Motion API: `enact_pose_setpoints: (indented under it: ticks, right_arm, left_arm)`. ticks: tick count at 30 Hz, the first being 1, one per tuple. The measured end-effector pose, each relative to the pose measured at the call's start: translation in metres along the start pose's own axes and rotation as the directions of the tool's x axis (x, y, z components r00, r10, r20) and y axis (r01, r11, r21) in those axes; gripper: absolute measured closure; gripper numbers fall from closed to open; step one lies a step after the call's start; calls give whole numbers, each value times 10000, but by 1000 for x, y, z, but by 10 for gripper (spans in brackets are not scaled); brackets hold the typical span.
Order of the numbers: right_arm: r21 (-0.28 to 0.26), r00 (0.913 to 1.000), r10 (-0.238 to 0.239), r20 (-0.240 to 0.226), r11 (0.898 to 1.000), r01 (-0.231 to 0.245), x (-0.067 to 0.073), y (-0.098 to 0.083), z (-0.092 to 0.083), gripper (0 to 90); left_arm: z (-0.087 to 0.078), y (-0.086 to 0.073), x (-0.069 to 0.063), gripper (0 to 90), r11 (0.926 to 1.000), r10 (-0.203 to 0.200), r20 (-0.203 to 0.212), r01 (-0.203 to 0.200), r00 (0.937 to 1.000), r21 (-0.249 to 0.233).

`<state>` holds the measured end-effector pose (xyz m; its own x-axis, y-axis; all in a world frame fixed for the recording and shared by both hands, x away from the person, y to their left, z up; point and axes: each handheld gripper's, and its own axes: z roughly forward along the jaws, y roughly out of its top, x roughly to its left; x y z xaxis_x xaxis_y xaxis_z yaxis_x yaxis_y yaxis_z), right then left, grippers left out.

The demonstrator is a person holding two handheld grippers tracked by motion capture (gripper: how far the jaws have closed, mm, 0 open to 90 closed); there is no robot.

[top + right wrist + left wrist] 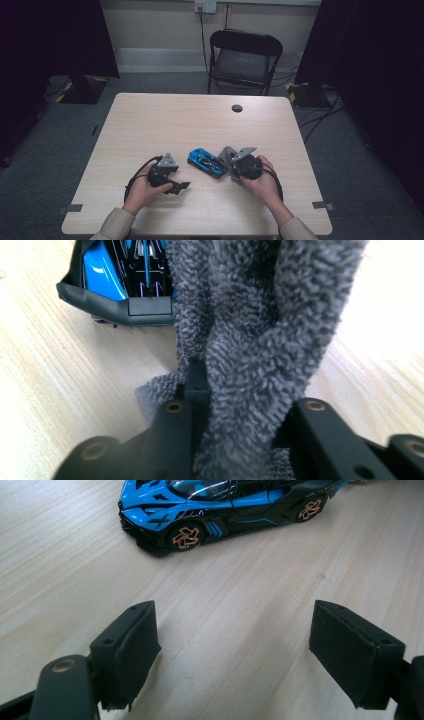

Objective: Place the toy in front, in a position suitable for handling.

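A blue and black toy car (206, 163) with orange wheels stands on the light wooden table (165, 120), between my two grippers. My left gripper (182, 186) lies low at the car's left with its jaws open and nothing between them. The left gripper view looks past the left gripper (245, 640) at the car (225, 505), which stands apart ahead. My right gripper (231, 161) is shut on a grey fluffy cloth (226, 155) right beside the car. In the right gripper view, the right gripper (240, 415) pinches the cloth (250, 340), which hangs against the car's end (115, 280).
A black folding chair (243, 57) stands beyond the table's far edge. A round cable hole (237, 108) sits near the far side of the tabletop. Grey tape strips (324, 205) mark the near corners. Cables lie on the floor at the right.
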<state>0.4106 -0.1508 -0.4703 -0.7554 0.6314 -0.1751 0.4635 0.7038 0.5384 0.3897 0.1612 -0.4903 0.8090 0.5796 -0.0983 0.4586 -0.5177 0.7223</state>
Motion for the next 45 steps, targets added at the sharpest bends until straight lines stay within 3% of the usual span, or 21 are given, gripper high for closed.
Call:
enact_pose_setpoints:
  ticks: [14, 17, 21, 26, 30, 36, 39, 45]
  right_arm:
    - [-594, 9983, 556, -153, 9966, -564, -10, -10, -20, 777]
    - [-680, 9985, 521, -179, 9963, -532, -10, -13, -26, 777]
    - [-664, 9990, 379, -222, 9970, -393, -7, -14, -29, 776]
    - [-741, 9983, 460, -363, 9961, -486, -7, -17, -27, 775]
    - [-796, 9976, 507, -479, 9953, -544, -4, -18, -25, 774]
    - [-723, 9979, 402, -505, 9964, -438, 1, -15, -19, 771]
    - [-717, 9982, 363, -475, 9966, -396, 3, -13, -16, 770]
    - [-753, 9979, 470, -451, 9959, -504, 1, -13, -16, 771]
  left_arm:
    - [12, 29, 13, 181, 9995, 101, -36, -102, 9999, -305]
    - [16, 36, 18, 177, 9989, -2, -21, 1, 10000, -462]
    - [26, 44, 20, 180, 9996, 54, 5, -54, 10000, -267]
    - [32, 45, 18, 190, 9995, 82, 175, -77, 9998, -318]
    - [34, 39, 19, 182, 9998, 159, 237, -157, 9996, -80]
    - [34, 36, 17, 187, 9996, 122, 489, -110, 9987, -247]
    - [36, 39, 11, 150, 9992, 325, 532, -313, 9981, -232]
    - [35, 43, 7, 177, 9979, 634, 459, -627, 9969, -181]
